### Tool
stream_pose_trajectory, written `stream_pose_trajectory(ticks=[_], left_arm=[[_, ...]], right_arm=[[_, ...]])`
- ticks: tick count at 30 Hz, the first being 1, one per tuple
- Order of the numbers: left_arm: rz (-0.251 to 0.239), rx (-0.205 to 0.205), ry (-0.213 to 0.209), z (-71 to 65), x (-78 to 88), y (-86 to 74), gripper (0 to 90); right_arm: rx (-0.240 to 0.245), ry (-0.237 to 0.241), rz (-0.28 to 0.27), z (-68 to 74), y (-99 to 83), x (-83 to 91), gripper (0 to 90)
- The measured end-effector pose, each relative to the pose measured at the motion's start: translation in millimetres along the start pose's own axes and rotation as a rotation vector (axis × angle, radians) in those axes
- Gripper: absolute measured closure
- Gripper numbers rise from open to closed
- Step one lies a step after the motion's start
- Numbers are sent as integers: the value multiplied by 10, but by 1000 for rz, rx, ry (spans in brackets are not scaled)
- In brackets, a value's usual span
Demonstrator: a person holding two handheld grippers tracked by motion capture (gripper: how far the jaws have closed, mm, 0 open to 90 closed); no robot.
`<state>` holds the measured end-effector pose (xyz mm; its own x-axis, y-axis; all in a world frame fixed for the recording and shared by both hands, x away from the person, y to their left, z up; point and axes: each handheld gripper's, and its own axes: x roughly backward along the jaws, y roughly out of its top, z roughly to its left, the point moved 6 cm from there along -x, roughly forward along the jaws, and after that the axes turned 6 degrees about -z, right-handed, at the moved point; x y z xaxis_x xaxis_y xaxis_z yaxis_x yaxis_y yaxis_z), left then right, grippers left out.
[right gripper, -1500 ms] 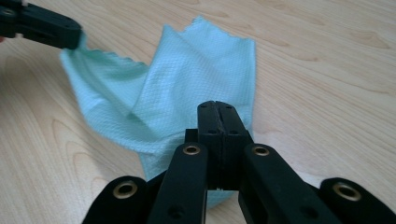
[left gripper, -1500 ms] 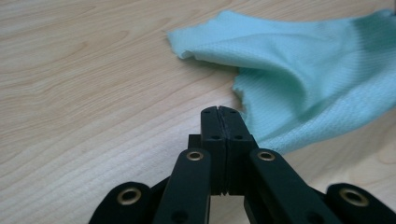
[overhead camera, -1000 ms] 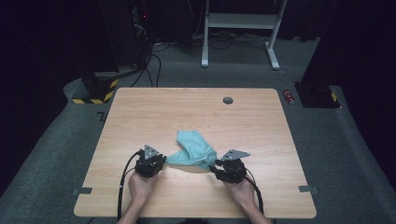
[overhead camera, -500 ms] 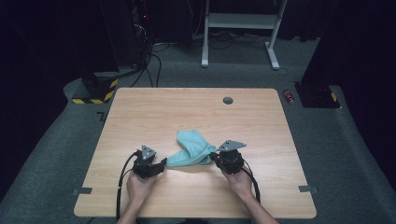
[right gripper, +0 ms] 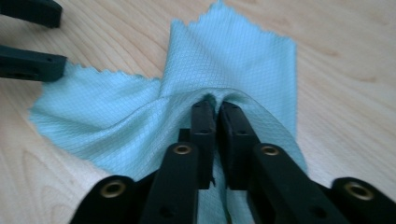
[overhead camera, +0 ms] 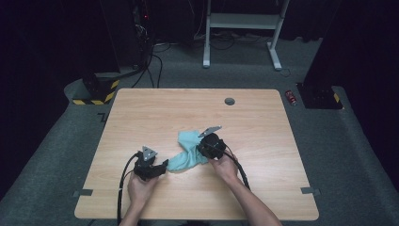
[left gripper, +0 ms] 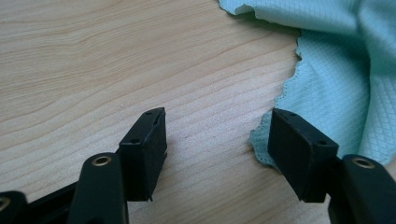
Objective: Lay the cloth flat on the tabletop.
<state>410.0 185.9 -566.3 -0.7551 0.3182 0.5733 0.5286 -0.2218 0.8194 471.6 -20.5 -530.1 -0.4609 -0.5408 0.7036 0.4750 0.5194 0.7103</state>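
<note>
A light teal cloth [overhead camera: 186, 157] lies crumpled on the wooden table [overhead camera: 263, 122], near its front middle. My right gripper [overhead camera: 200, 150] is shut on a raised fold of the cloth [right gripper: 233, 56], and the fabric drapes over its tips [right gripper: 215, 105]. Those jaws closed on the fold and have just eased very slightly, still pinching it. My left gripper [overhead camera: 164, 165] stands open at the cloth's left corner. Its jaws [left gripper: 215, 135] have just been opening, with bare table between them. The cloth's scalloped edge [left gripper: 336, 70] lies beside its right-hand jaw. The left gripper's jaws [right gripper: 28, 60] also show far off in the right gripper view.
A round cable hole [overhead camera: 229, 101] sits near the table's far edge. Beyond the table are a white desk frame [overhead camera: 244, 21], loose cables, a yellow-black striped block [overhead camera: 101, 96] and a small red can [overhead camera: 292, 97] on the grey floor.
The left jaws opened and let the cloth's corner go. The right gripper closed on the cloth and carried its fold leftward and away from the person. The left hand stayed put.
</note>
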Motion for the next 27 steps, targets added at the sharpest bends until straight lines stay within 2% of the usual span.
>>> stream_pose_trajectory(ticks=[1, 2, 5, 6, 7, 8, 9, 12, 13, 14, 18, 23, 27], left_arm=[[0, 0, 0, 0, 0, 0, 376], [-1, 0, 1, 0, 0, 0, 375], [0, -1, 1, 0, 0, 0, 376], [-1, 0, 1, 0, 0, 0, 376], [-2, 1, 2, -1, -1, 1, 376], [-1, 0, 2, -1, -1, 0, 376], [-1, 0, 2, -1, -1, 0, 376], [-2, 0, 3, -1, -1, 0, 375], [-2, 0, 3, -1, -1, 0, 374], [-2, 1, 3, -1, -2, 0, 373], [-2, 2, 3, -2, -2, 0, 373], [-2, 3, 6, -2, -4, 2, 371], [-2, 4, 7, -4, -7, 3, 368]], right_arm=[[0, 0, 0, 0, 0, 0, 818], [-11, 6, -4, -2, -11, -31, 777], [-27, 25, -73, 23, 14, 124, 732], [-17, 24, -99, 29, 25, 201, 728], [-17, 24, -99, 29, 25, 201, 728], [3, 20, -123, 46, 25, 325, 721], [3, 20, -123, 46, 25, 325, 721], [58, 24, -113, 123, -90, 436, 703], [58, 24, -113, 123, -90, 436, 703], [67, 31, -100, 163, -203, 390, 702], [53, 25, -53, 168, -365, 217, 701], [25, 14, -48, 152, -442, 111, 695], [51, 2, -47, 203, -468, 67, 714]])
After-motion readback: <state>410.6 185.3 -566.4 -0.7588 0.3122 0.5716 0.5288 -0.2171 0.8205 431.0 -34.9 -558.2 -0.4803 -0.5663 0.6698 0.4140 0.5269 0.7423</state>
